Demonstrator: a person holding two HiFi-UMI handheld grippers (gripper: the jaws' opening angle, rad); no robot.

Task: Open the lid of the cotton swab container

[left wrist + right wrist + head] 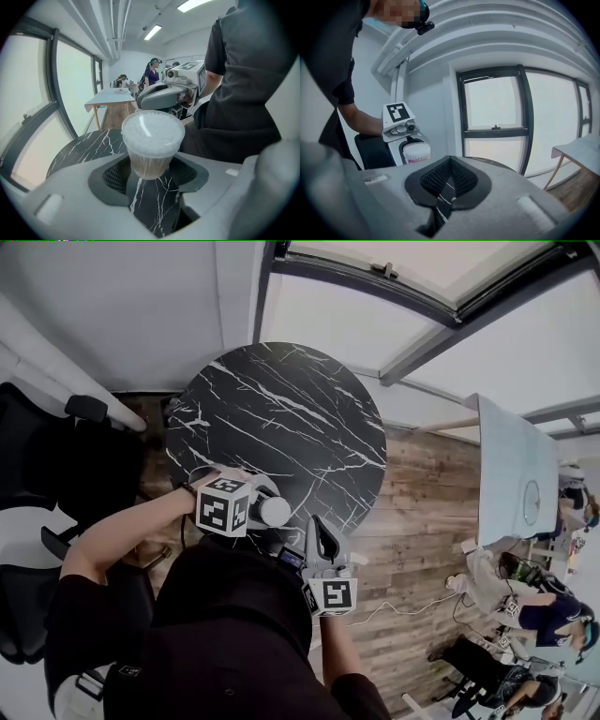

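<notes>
We hold container (152,161) in left gripper (149,180); right gripper (449,183) closed, empty. Tugging lid (153,130) could wrench it loose.

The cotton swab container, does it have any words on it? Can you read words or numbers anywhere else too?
No text can be read anywhere in these pictures.
The cotton swab container, held in the left gripper: its pink label is too small to read.
The cube on the left gripper: black-and-white squares, not letters.
The cube on the right gripper: black-and-white squares, not letters.
</notes>
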